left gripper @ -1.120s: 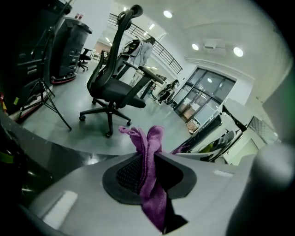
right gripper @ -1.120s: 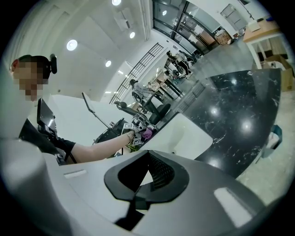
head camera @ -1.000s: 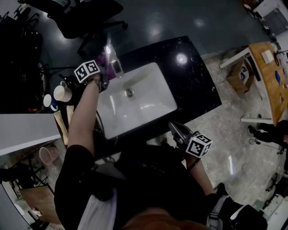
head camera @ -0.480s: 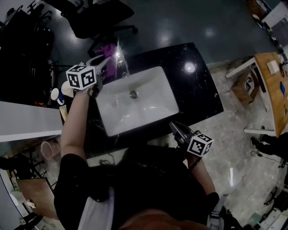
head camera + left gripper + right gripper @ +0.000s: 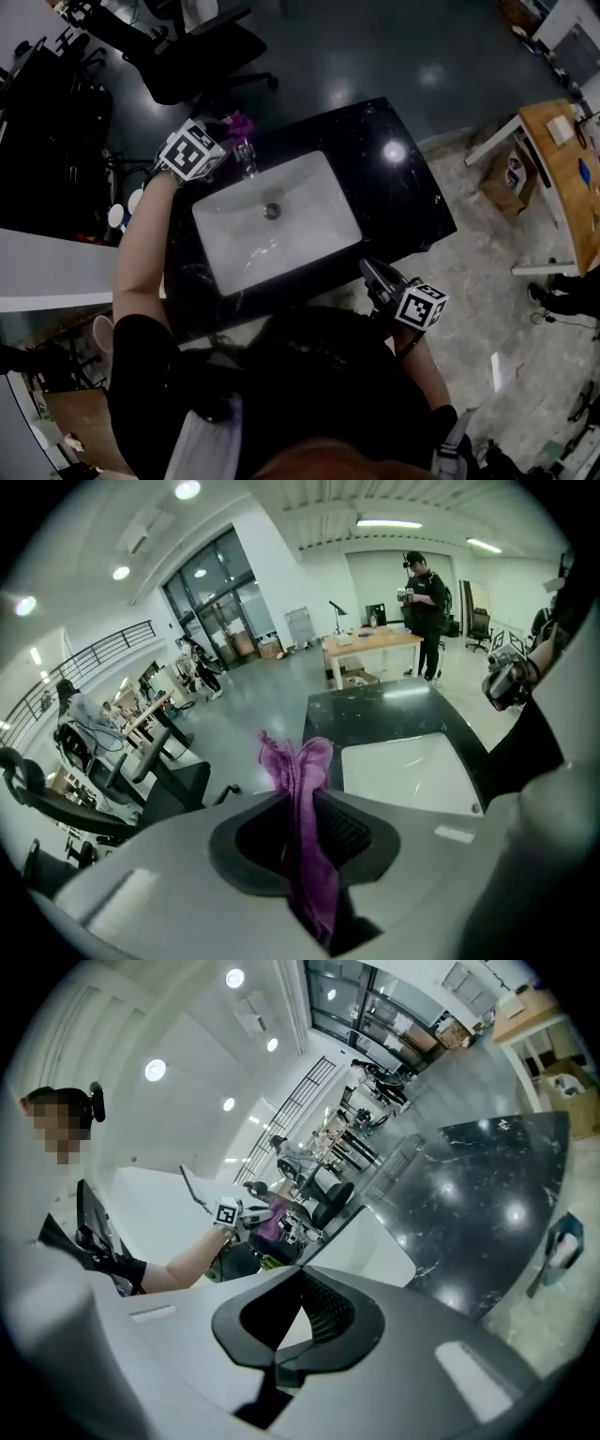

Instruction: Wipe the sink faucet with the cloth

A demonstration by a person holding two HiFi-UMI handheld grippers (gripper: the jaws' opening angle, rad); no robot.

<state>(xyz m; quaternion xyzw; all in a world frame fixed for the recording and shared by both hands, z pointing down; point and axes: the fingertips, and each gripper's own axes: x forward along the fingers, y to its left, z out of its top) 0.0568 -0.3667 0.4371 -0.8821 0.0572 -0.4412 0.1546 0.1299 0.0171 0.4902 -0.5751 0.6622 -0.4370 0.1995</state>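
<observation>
My left gripper [image 5: 223, 134] is shut on a purple cloth [image 5: 236, 123] just above and behind the chrome faucet [image 5: 247, 157] at the far rim of the white sink [image 5: 300, 246]. In the left gripper view the cloth [image 5: 298, 761] is pinched between the jaws and sticks out past them, and the faucet is hidden. Part of the sink [image 5: 408, 772] shows beyond. My right gripper [image 5: 369, 270] hangs shut and empty off the near right corner of the counter. Its own view shows the closed jaws of the right gripper [image 5: 298, 1275] and the cloth [image 5: 275, 1215] far off.
The sink sits in a black stone counter [image 5: 408, 197]. Office chairs [image 5: 192, 47] stand behind the counter. White cups [image 5: 120, 214] stand at the left. A wooden table [image 5: 562, 169] is at the right, and a person [image 5: 427, 602] stands beyond a table in the left gripper view.
My left gripper has risen from beside the faucet, rolled over and carried the cloth up to the faucet's top and back. The right gripper has barely shifted.
</observation>
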